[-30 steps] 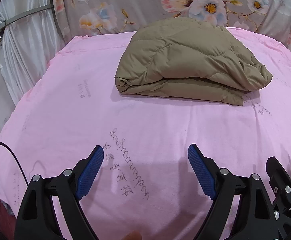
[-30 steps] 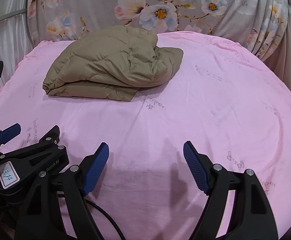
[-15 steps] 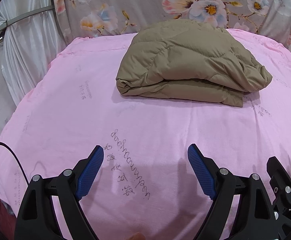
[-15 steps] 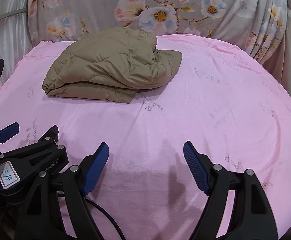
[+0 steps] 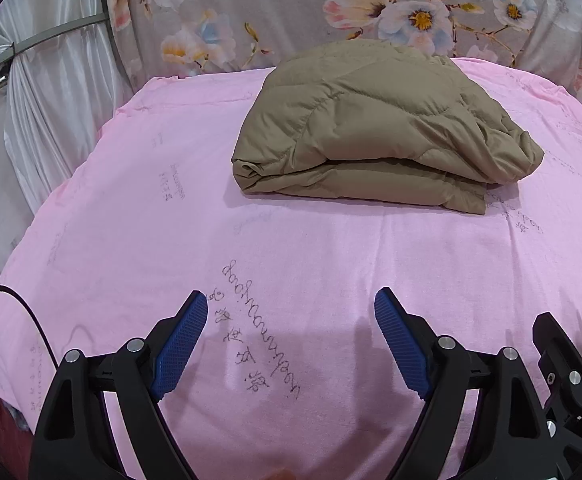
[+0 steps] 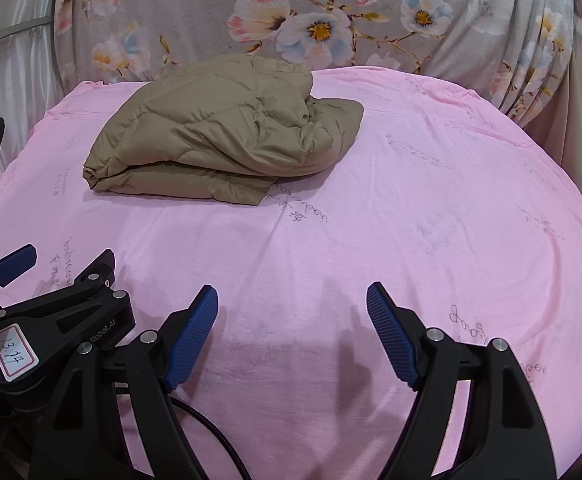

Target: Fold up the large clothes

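A tan quilted down jacket (image 5: 375, 128) lies folded in a thick bundle on the far half of a pink sheet (image 5: 291, 252). It also shows in the right wrist view (image 6: 227, 136), far left. My left gripper (image 5: 291, 304) is open and empty, low over the sheet's near part, well short of the jacket. My right gripper (image 6: 291, 296) is open and empty too, near the front edge. The left gripper's body (image 6: 55, 320) shows at the lower left of the right wrist view.
The pink sheet (image 6: 411, 216) covers a round-edged table and carries handwritten marks. A floral curtain (image 5: 331, 12) hangs behind it. White drapes (image 5: 51, 92) and a metal rail stand at the left. A black cable (image 5: 11, 304) runs along the near left edge.
Both grippers have drifted slightly back and down; the jacket sits a little higher in both views. The jaws stay open and the jacket has not moved.
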Action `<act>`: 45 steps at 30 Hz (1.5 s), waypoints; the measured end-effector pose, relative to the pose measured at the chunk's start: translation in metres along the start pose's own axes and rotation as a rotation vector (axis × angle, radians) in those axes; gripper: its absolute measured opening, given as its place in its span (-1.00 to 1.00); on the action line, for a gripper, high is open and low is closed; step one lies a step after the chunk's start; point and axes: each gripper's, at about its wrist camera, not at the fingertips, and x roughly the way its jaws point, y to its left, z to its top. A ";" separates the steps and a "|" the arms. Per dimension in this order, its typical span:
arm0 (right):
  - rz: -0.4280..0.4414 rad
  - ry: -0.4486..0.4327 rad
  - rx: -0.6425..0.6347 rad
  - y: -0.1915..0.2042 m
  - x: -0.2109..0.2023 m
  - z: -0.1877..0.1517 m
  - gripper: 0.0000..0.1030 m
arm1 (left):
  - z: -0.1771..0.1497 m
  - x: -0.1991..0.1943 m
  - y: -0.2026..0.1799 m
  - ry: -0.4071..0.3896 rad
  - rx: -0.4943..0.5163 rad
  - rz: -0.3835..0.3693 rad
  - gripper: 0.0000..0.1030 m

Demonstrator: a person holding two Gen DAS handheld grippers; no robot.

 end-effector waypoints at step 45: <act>-0.005 -0.002 -0.002 0.000 -0.001 0.000 0.44 | -0.001 -0.001 -0.004 -0.001 -0.002 0.003 0.56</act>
